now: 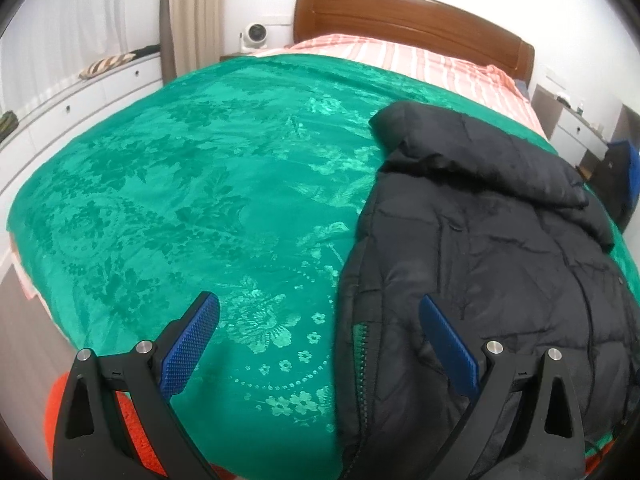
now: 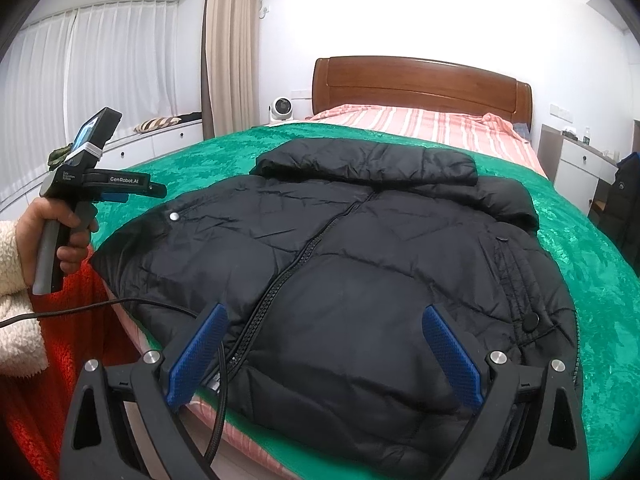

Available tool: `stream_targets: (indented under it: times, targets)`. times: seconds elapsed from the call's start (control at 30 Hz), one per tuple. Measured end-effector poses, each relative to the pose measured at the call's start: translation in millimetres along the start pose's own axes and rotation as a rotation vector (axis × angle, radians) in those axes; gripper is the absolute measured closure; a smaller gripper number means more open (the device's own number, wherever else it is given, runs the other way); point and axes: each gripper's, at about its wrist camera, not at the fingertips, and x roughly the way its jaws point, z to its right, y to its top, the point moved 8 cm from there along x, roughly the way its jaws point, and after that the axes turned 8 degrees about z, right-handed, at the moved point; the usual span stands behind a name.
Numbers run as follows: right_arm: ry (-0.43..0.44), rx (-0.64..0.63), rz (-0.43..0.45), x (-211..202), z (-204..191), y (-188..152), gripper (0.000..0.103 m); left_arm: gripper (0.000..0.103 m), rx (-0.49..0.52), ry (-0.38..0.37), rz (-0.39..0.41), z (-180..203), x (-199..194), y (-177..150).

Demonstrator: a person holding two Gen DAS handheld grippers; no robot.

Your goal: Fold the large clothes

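A black puffer jacket (image 2: 360, 264) lies front up on the green bedspread (image 2: 600, 280), zipped, hood toward the headboard. My right gripper (image 2: 324, 332) hovers open over its lower hem, nothing between the blue pads. In the left wrist view the jacket (image 1: 500, 248) fills the right side. My left gripper (image 1: 320, 328) is open above the jacket's left edge, its right finger (image 1: 448, 344) over the black fabric and its left finger (image 1: 192, 340) over the green bedspread (image 1: 180, 200). The left gripper (image 2: 158, 191) also shows in the right wrist view, held by a hand (image 2: 56, 236) in a fleecy sleeve.
A wooden headboard (image 2: 420, 84) and striped pink sheet (image 2: 420, 124) lie at the far end. White drawers (image 2: 160, 144) run along the left under curtains. A nightstand (image 2: 576, 168) stands at the right. An orange blanket (image 2: 72, 320) hangs at the bed's near left. A black cable (image 2: 216, 420) trails over the near edge.
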Motion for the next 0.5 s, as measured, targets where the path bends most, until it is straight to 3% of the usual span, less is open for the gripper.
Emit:
stream_targets:
  times: [0.5]
  targets:
    - [0.000,0.002,-0.002,0.4,-0.1,-1.0,0.006,0.003,-0.002,0.011,-0.010,-2.2,2.8,-4.3]
